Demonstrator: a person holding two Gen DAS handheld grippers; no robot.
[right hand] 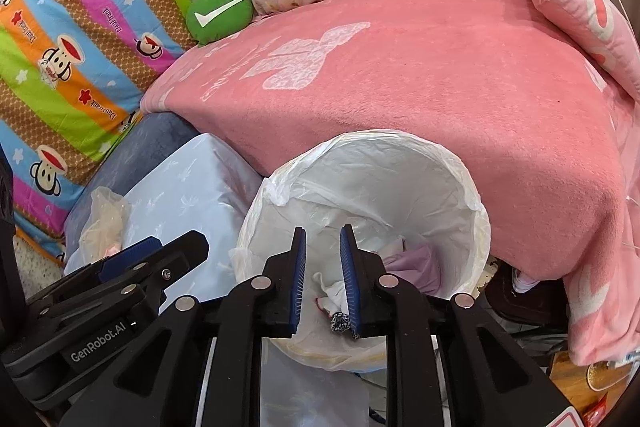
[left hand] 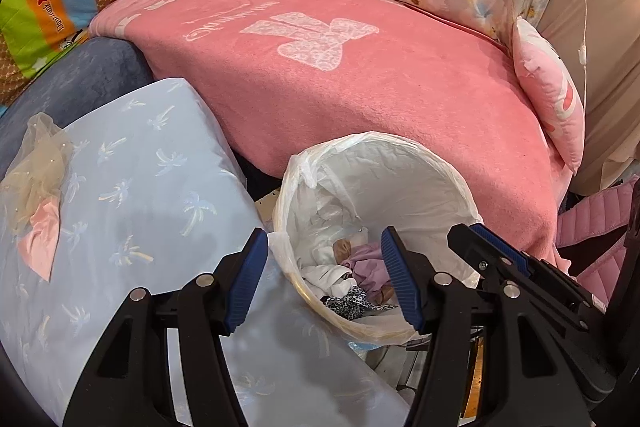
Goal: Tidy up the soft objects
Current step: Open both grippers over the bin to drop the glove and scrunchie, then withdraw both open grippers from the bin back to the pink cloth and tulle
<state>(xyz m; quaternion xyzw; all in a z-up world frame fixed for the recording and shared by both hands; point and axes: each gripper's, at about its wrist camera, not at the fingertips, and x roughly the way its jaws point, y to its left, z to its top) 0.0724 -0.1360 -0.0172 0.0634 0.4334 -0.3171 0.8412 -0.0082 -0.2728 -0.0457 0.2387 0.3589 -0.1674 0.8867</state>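
Clothes [left hand: 352,267] are seen lower centre in the left wrist view, heaped inside a lined white bin [left hand: 400,155], framed by the spread left tool [left hand: 324,279]

In the right wrist view, the right tool [right hand: 323,279] is held narrowly parted and empty above the bin [right hand: 440,163], below a pink blanket [right hand: 440,75]

Pink blanket [left hand: 360,99] over the bed, striped monkey-print quilt [right hand: 72,47] beside it, white cord [left hand: 582,7] hanging.
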